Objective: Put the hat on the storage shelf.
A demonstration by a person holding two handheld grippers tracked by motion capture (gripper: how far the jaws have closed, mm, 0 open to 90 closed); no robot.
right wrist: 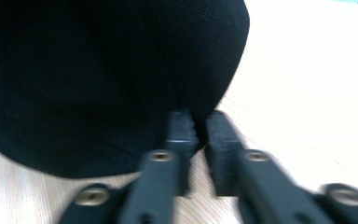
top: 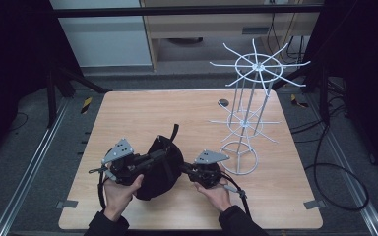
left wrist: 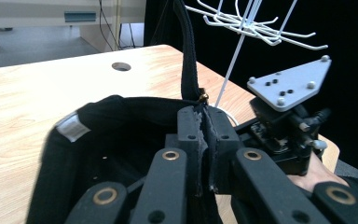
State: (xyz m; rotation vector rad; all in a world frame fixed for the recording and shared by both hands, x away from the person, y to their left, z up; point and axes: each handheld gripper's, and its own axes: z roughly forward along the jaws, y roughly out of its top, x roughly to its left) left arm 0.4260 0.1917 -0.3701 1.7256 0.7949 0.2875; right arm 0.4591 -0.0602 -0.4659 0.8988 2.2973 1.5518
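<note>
A black cap (top: 163, 172) lies on the wooden table (top: 138, 108), between my two grippers. My left gripper (top: 160, 155) reaches in from the left and is shut on the cap's back rim (left wrist: 135, 100), just under its upright black strap (left wrist: 189, 51). In the left gripper view the left gripper (left wrist: 204, 126) pinches the fabric flat. A white label (left wrist: 72, 127) shows inside the cap. My right gripper (top: 183, 167) comes from the right. In the right gripper view the right gripper (right wrist: 199, 128) is shut on a fold of the cap (right wrist: 98, 70) at its lower edge.
A white wire rack (top: 248, 113) with hooked arms on two tiers stands at the table's right, close behind the right hand; its arms (left wrist: 251, 23) spread above the cap's far side. A round hole (top: 223, 103) sits in the tabletop near the back. Cables lie on the floor to the right.
</note>
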